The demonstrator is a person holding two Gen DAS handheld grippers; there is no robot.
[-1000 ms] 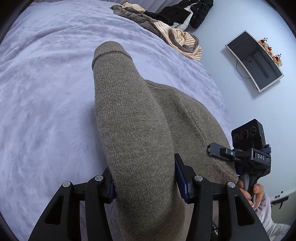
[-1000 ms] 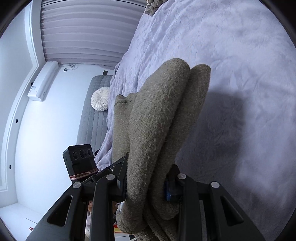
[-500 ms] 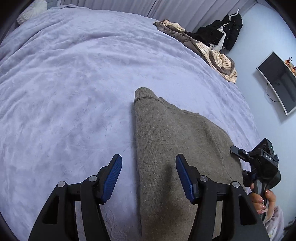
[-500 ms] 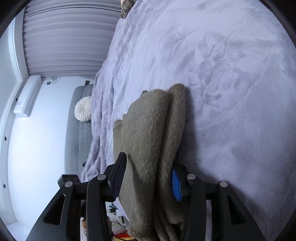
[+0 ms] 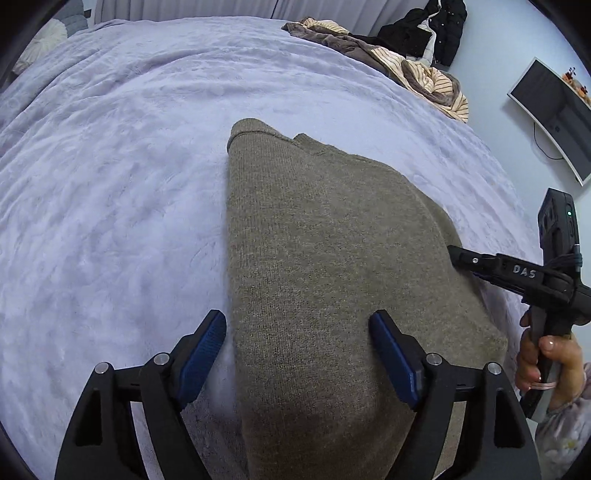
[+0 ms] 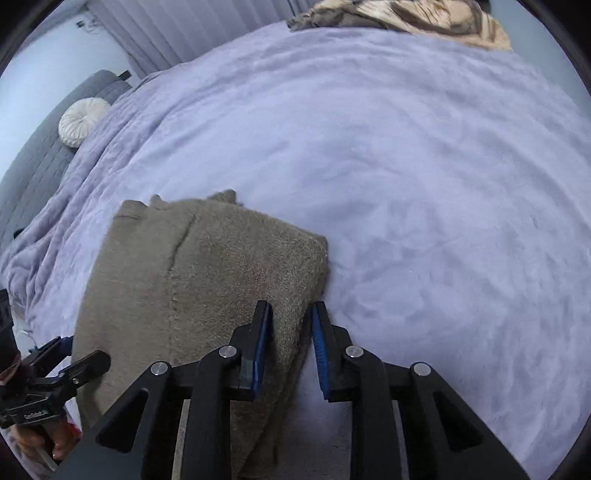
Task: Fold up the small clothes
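A grey-brown knitted sweater (image 5: 325,266) lies folded on the lilac bedspread (image 5: 110,184). It also shows in the right wrist view (image 6: 207,266). My left gripper (image 5: 297,350) is open, its blue pads wide apart on either side of the sweater's near edge. My right gripper (image 6: 291,350) has its jaws a little apart around the sweater's right edge, the cloth lying loose between the pads. The right gripper also shows at the right of the left wrist view (image 5: 517,273), at the sweater's far side.
A heap of striped and brown clothes (image 5: 406,70) lies at the far edge of the bed, with a black jacket (image 5: 424,29) behind it. A wall screen (image 5: 554,114) hangs at the right. A round white cushion (image 6: 83,122) sits on a grey sofa (image 6: 40,162) at the left.
Both grippers lowered the folded sweater onto the bed. The left gripper opened and let go half a second ago; the right gripper's jaws have now loosened and it has swung level.
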